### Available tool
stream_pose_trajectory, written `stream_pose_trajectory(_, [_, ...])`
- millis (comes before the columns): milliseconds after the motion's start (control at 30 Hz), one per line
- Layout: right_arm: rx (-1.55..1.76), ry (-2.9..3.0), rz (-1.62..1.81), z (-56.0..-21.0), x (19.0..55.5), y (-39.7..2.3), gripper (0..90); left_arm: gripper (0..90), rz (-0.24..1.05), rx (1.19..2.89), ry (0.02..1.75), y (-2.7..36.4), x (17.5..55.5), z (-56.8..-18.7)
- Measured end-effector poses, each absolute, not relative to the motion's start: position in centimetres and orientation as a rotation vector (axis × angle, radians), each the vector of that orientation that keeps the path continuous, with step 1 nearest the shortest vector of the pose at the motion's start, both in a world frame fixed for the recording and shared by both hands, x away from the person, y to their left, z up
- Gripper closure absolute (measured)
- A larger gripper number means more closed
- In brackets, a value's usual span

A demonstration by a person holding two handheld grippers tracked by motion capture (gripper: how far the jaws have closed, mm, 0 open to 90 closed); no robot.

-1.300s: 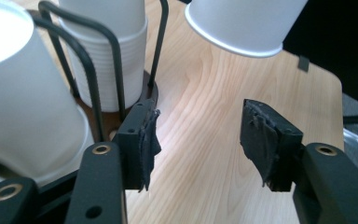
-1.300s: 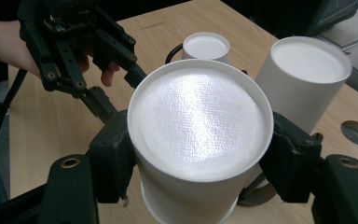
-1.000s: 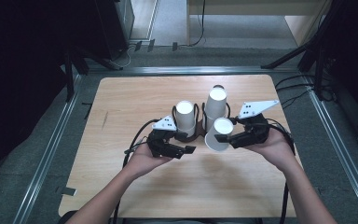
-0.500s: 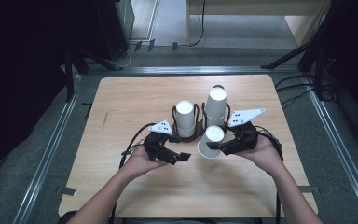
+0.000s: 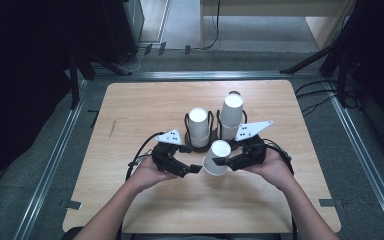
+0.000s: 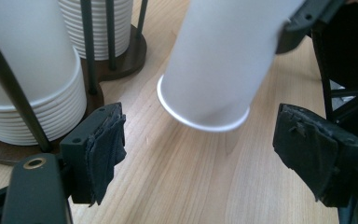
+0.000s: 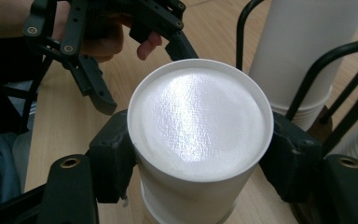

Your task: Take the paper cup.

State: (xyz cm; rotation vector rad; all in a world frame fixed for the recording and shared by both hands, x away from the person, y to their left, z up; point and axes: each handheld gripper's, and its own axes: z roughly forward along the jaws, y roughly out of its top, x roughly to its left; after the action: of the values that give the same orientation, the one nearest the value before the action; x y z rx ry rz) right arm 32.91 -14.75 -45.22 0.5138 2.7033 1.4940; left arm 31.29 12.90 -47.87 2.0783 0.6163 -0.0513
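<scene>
white cup [image 5: 217, 157], black tongs [image 5: 219, 161], pale wood table [image 5: 140, 105]

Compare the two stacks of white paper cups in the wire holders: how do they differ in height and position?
The right stack is clearly taller than the left stack: it rises well above its wire holder, while the left stack barely tops its own. In the high view, the right stack stands farther from the person, and the left stack stands nearer. Both are white paper cups stacked upside down, side by side on the wooden table.
</scene>
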Motion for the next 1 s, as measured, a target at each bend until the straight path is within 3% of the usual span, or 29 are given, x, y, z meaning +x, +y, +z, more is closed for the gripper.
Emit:
stream_pose_trajectory(400, [0.467,2.724,1.596,-45.3,32.7,-13.0,33.5,13.0,-0.078,2.084,0.569,12.4,31.1,-48.0])
stream_pose_trajectory(1000, [0.443,2.749,1.674,-44.8,32.4,-11.7,33.8,15.7,-0.079,2.097,0.479,11.1,30.5,-48.4])
